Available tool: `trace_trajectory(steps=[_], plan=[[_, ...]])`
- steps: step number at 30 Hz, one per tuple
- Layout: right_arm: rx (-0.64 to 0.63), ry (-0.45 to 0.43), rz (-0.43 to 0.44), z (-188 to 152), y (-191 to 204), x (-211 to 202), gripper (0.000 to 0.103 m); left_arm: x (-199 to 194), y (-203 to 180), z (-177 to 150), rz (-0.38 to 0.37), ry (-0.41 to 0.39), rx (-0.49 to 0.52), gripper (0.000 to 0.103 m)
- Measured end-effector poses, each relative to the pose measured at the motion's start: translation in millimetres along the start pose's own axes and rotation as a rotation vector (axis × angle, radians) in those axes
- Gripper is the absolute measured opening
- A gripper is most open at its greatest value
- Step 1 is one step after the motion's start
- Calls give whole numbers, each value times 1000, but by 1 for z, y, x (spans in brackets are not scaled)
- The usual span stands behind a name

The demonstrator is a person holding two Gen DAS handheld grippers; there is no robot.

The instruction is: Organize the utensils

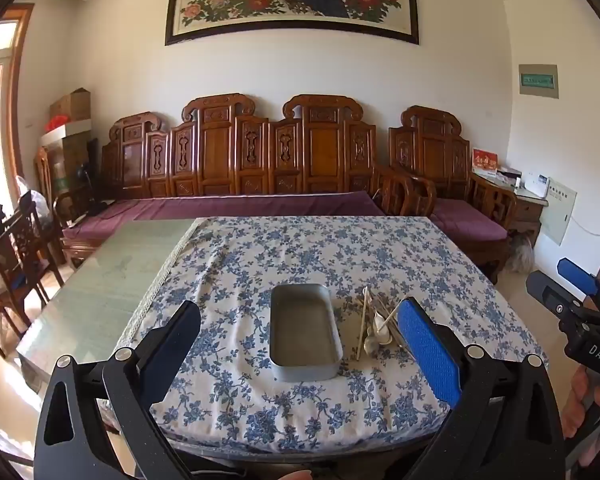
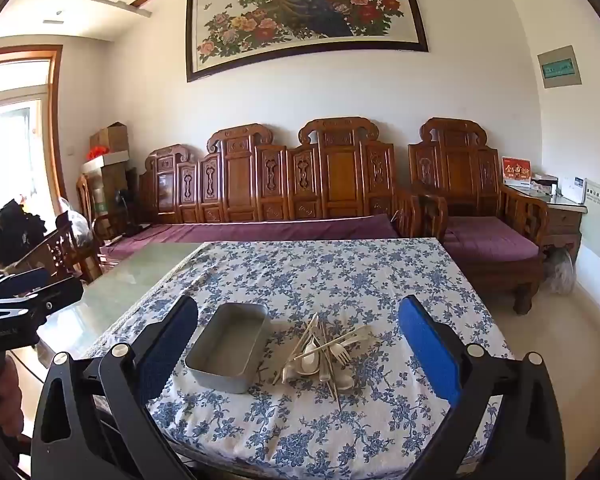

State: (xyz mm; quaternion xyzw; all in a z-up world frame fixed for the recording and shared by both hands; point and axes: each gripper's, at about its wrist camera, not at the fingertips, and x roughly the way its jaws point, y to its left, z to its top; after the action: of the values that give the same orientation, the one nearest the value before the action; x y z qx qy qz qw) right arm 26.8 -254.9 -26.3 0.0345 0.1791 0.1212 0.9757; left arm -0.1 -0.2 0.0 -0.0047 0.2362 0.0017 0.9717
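An empty grey metal tray [image 1: 305, 332] [image 2: 230, 346] sits on the blue floral tablecloth [image 1: 300, 256] [image 2: 320, 268]. Right of it lies a loose pile of utensils [image 1: 374, 322] [image 2: 324, 354]: pale spoons, a fork and chopsticks. My left gripper [image 1: 300, 320] is open and empty, held above the near table edge, facing the tray. My right gripper [image 2: 300, 320] is open and empty, facing the tray and the pile. Each gripper shows at the edge of the other's view, the right one [image 1: 568, 292] and the left one [image 2: 32, 284].
The left part of the table [image 1: 100, 276] is bare glass, without cloth. A carved wooden sofa [image 1: 260, 168] with purple cushions stands behind the table. Wooden chairs [image 1: 20, 252] stand at the left. A side cabinet [image 2: 560, 208] is at the far right.
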Motion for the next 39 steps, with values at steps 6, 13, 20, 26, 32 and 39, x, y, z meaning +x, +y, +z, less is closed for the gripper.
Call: trace_trajectory(steps=[6,13,20,26,32,39], plan=[[-1,2,0,1,0,-1,100,0,1,0,5,2,1,95],[-2,-1,1,1,1,-2,100,-1,-3,1,3,0,6,95],[-2,-3,1,2,0,0,100,-6,-5,-2,4,-6,6,95],[-2,-2,2,4,7,2,100,-8,-4,5,2,-9,8,95],[-2,-7,4,3,7,-1,100,-12,-4,10,-2,-14,8,95],[0,-8,6,6,3,-7,100,-14,-2,12,-4,-19,9,95]])
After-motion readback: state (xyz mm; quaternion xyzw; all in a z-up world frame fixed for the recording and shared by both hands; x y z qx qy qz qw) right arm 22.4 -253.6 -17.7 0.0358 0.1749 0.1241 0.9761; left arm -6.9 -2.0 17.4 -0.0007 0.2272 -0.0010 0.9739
